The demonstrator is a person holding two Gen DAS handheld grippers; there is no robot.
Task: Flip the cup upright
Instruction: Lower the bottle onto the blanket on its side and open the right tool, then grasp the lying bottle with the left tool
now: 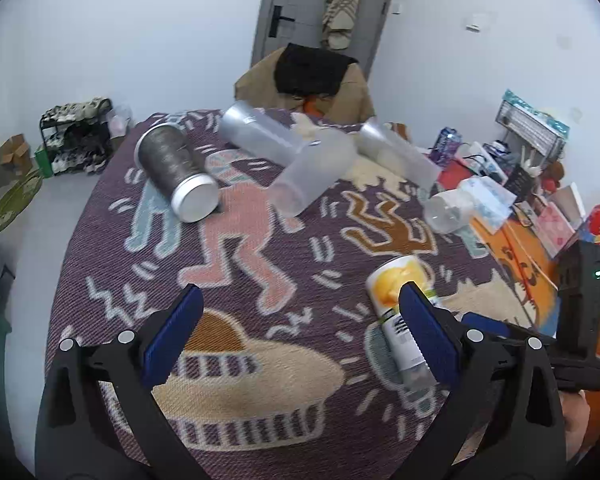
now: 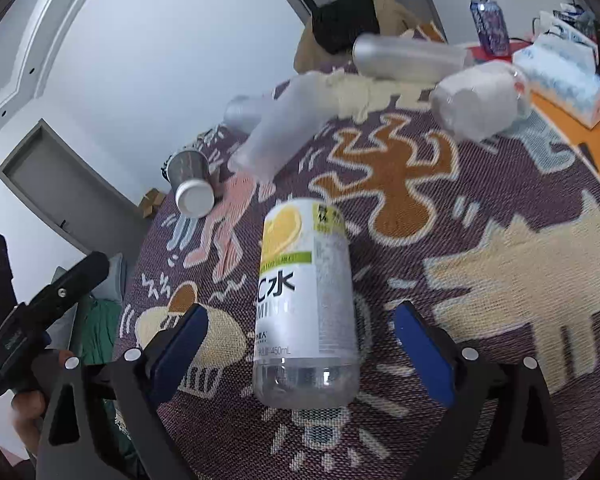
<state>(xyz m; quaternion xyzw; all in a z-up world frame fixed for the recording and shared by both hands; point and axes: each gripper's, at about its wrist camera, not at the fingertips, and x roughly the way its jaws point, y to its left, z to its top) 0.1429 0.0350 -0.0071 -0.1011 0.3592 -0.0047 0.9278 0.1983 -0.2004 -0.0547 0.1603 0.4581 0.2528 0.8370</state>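
A white cup with a lemon label (image 2: 306, 304) lies on its side on the patterned cloth (image 2: 480, 240), its clear base toward me. My right gripper (image 2: 300, 344) is open, one blue finger on each side of the cup near its base, apart from it. In the left wrist view the same cup (image 1: 404, 312) lies behind my right-hand blue pad (image 1: 426, 332). My left gripper (image 1: 300, 336) is open and empty above the cloth (image 1: 260, 264). The right gripper's black body (image 1: 576, 320) shows at the right edge.
A grey metal tumbler (image 1: 176, 170) and several frosted plastic cups (image 1: 312, 170) lie on their sides farther back. A small clear cup (image 1: 448, 210), a tissue pack (image 1: 488, 196) and cluttered items sit at the right. A chair (image 1: 312, 80) stands behind the table.
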